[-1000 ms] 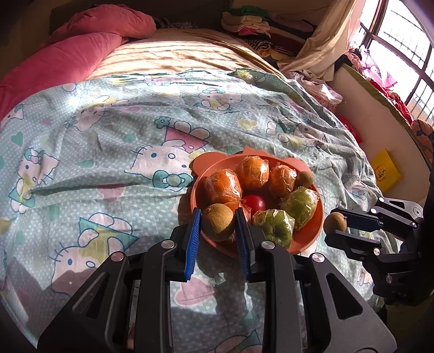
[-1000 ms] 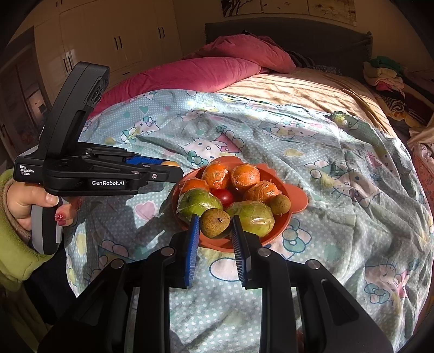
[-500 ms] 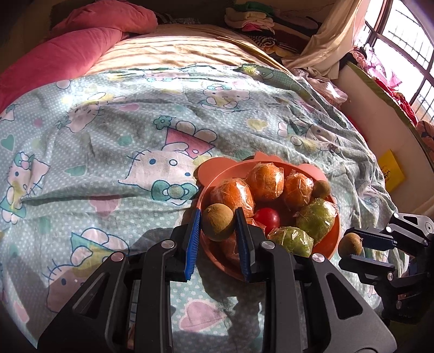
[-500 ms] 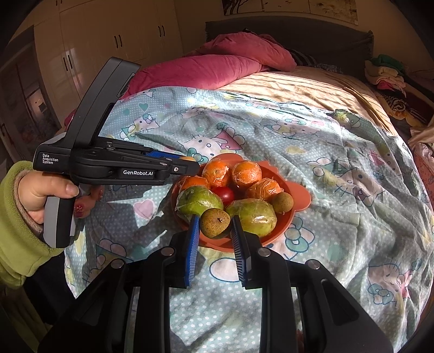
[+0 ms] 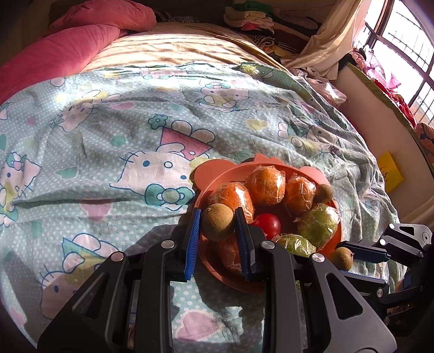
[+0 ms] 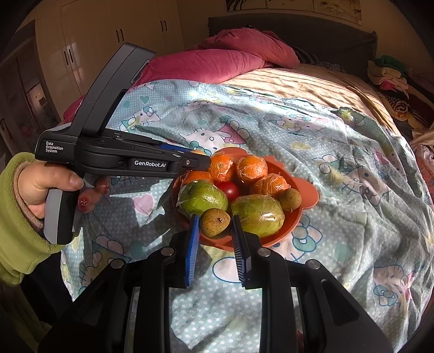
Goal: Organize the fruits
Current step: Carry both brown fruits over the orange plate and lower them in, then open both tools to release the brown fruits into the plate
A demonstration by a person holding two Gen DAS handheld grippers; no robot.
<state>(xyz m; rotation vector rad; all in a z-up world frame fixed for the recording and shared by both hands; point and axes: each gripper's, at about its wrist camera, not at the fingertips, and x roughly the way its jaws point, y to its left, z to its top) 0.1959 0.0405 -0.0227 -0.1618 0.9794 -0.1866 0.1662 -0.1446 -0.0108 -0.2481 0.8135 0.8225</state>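
An orange bear-eared bowl (image 5: 217,173) (image 6: 303,187) sits on the Hello Kitty bedspread. It holds wrapped oranges (image 5: 267,182) (image 6: 251,168), wrapped green fruits (image 5: 318,224) (image 6: 203,198), a red tomato (image 5: 267,224) (image 6: 227,188) and a small brown fruit (image 5: 322,193) (image 6: 290,199). My left gripper (image 5: 217,222) is shut on a brown round fruit (image 5: 217,222) above the bowl's near left rim. My right gripper (image 6: 214,224) is shut on another brown fruit (image 6: 215,223) over the bowl's near rim; it also shows in the left wrist view (image 5: 342,258).
The bedspread (image 5: 108,141) covers the bed, with pink bedding (image 5: 67,46) at the head. Piled clothes (image 5: 255,19) and a window lie to the right. A yellow item (image 5: 390,171) lies on the floor beside the bed. Wardrobes (image 6: 108,40) stand on the left.
Both grippers have moved in toward the bowl, each still holding its brown fruit. The left gripper has moved over the bowl's left rim.
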